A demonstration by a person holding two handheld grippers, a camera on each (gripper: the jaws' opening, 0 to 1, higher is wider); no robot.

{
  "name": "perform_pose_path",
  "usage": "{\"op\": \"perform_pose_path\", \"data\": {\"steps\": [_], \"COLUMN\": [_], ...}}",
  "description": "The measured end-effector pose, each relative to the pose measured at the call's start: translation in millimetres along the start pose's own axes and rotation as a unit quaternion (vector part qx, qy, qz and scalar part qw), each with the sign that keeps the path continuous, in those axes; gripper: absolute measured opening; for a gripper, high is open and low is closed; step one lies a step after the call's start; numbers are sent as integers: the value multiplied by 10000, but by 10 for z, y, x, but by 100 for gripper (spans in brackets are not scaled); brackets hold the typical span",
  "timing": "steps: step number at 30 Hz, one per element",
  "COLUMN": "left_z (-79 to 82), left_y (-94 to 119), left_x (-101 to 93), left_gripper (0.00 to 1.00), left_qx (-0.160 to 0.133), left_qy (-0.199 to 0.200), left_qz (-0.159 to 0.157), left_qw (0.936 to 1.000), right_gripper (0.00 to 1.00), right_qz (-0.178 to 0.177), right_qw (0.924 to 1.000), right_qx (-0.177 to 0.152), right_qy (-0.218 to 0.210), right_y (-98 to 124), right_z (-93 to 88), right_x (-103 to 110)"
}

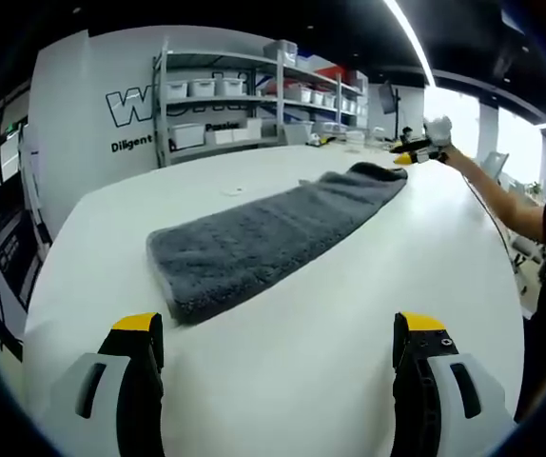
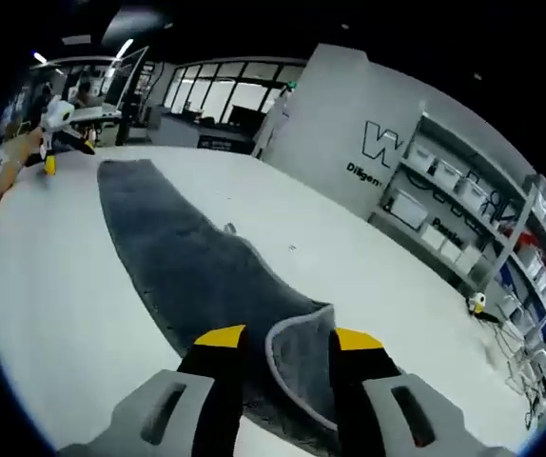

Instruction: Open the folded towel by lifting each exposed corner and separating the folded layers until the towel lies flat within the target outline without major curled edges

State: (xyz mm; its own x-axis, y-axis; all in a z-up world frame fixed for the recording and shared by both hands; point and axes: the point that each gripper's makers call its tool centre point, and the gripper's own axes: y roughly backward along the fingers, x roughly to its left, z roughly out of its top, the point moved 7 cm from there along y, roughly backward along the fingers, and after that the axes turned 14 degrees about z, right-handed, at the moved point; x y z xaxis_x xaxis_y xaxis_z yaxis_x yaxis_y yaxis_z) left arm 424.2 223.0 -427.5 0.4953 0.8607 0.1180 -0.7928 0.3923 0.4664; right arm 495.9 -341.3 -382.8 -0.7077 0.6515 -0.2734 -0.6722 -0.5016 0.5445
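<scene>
Straddling towel (image 2: 187,276) corner, right hand-held gripper (image 2: 287,341) tilts down.

Towel (image 1: 254,243): dark grey, plain, no pattern. Surface (image 1: 349,314): white. Left claw (image 1: 278,333): pale grey body, black jaws, yellow tips. Right claw (image 2: 278,340): same scheme. Back wall, upper left of left gripper view (image 1: 83,133): light grey, black lettering.

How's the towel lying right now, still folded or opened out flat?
Still folded: the grey towel lies as a long narrow strip on the white table, one corner curled up between the right gripper jaws.
</scene>
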Motion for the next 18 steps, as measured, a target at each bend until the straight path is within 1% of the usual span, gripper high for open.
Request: {"op": "perform_pose_path", "data": {"steps": [1,2,3,4,6,8,11,13,15,18], "left_z": [2,1,0,1,0,0,-3,-6,0,1], "left_y": [2,5,7,9,10,10,10,7,7,9], "left_x": [-1,-7,-12,-15,-20,-19,-21,-23,-10,-5], "left_gripper": [99,99,99,99,99,99,99,99,99,99], "left_qx": [-6,-11,-16,-24,-30,-30,-19,-13,-21,-19], "left_qy": [-2,-2,0,3,9,6,-1,24,7,7], "left_qz": [-1,0,-1,-3,-7,-6,-16,-58,-46,-35], "left_qw": [10000,10000,10000,10000,10000,10000,10000,10000,10000,10000], "right_gripper": [31,30,28,26,24,23,17,9,1,0], "right_qz": [0,-7,-32,-40,-39,-84,-63,-33,-61,-99], "right_qw": [10000,9998,9995,9987,9976,9972,9973,9971,9963,9963], "right_qx": [20,186,281,449,649,701,692,708,799,799], "right_qy": [15,104,161,233,242,238,233,263,307,317], "right_y": [-10,-77,-116,-148,-218,-263,-298,-319,-315,-297], "right_z": [-2,-35,-62,-99,-161,-188,-203,-211,-226,-228], "right_x": [9,44,37,32,27,-7,-13,2,0,-18]}}
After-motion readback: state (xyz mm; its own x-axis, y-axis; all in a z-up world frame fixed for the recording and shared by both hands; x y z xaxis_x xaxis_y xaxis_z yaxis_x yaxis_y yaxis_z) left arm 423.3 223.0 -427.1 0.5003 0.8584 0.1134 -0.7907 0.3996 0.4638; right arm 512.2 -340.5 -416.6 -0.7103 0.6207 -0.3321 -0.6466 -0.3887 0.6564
